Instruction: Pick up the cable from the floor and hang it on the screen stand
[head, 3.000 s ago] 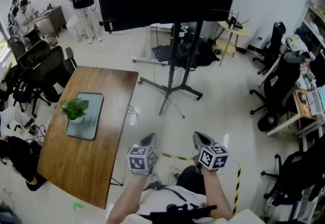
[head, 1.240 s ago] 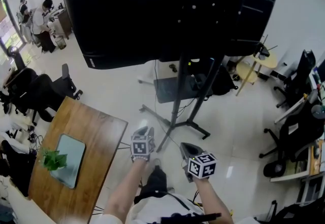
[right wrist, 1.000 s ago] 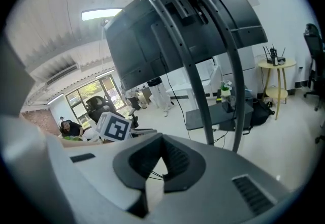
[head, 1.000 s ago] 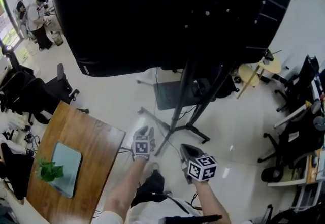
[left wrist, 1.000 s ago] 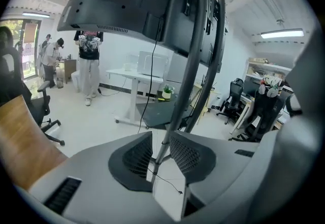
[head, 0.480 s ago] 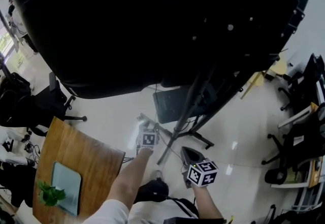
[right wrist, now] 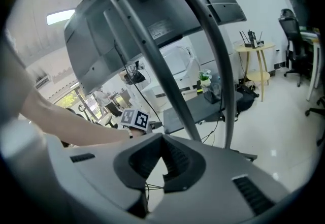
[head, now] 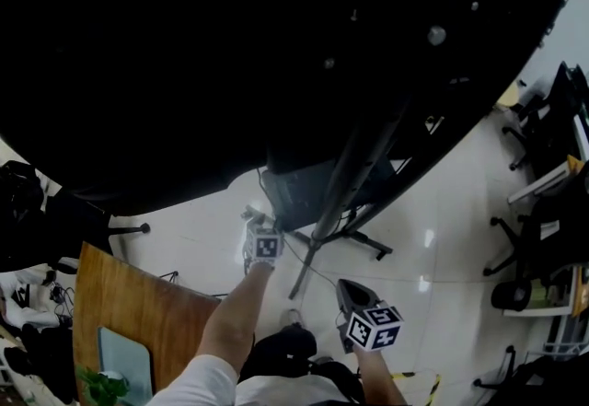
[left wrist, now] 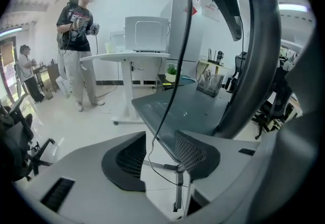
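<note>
Hanging step — left gripper (left wrist: 158,153) jaws, apart, closing round the cable (left wrist: 174,82) (mid-frame) beside the screen stand (left wrist: 256,65); right gripper (right wrist: 162,159) jaws together. Next: drape it.

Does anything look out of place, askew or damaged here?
Nothing damaged or spilled. The one loose thing: a thin black cable hangs slack from high on the screen stand, down in front of its shelf, and runs between the jaws of the left claw, which are closing but not pressing it.
</note>
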### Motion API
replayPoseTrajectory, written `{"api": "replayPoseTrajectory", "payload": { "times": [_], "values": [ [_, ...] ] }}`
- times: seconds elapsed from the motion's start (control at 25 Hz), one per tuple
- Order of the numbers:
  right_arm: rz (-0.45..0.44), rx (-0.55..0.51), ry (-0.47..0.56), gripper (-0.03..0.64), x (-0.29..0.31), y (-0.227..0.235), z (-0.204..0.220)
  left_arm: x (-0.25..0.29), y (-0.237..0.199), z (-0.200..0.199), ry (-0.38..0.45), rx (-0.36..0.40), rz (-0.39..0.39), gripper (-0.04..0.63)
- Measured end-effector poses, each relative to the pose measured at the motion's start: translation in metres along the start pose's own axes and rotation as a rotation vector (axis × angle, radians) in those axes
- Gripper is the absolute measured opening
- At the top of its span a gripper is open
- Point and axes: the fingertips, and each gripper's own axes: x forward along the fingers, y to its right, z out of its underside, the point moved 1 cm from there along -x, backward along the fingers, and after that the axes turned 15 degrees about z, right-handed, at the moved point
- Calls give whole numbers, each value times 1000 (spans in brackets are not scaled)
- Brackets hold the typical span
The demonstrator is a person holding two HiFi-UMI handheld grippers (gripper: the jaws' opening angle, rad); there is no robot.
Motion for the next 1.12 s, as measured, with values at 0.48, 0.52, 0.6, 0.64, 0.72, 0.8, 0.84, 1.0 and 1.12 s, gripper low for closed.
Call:
{"api": "replayPoseTrajectory", "payload": {
  "times": [0.48, 0.52, 0.6, 0.64, 0.72, 0.8, 0.84, 1.0, 1.12],
  "values": [
    [45, 18, -24, 8, 15, 19, 8, 35, -15, -5, -9, 48, 16, 30],
    [50, 22, -25, 8, 14, 20, 8, 35, -12, -6, -8, 60, 20, 18],
    [56, 32, -27, 8, 12, 21, 9, 35, -5, 2, -23, 56, 38, 18],
    [56, 34, -29, 8, 10, 20, 10, 33, -1, 8, -35, 44, 49, 18],
    [52, 27, -31, 8, 5, 17, 10, 26, 11, 23, -54, 17, 76, 18],
    [48, 22, -32, 8, -3, 15, 10, 18, 27, 34, -59, 19, 103, 18],
    [46, 22, -32, 8, -8, 14, 10, 13, 35, 40, -60, 25, 115, 18],
    [43, 21, -27, 8, -27, 14, 14, -10, 68, 58, -63, 54, 157, 18],
    [29, 0, -25, 8, -39, 18, 21, -39, 94, 61, -44, 66, 172, 15]
  ]
}}
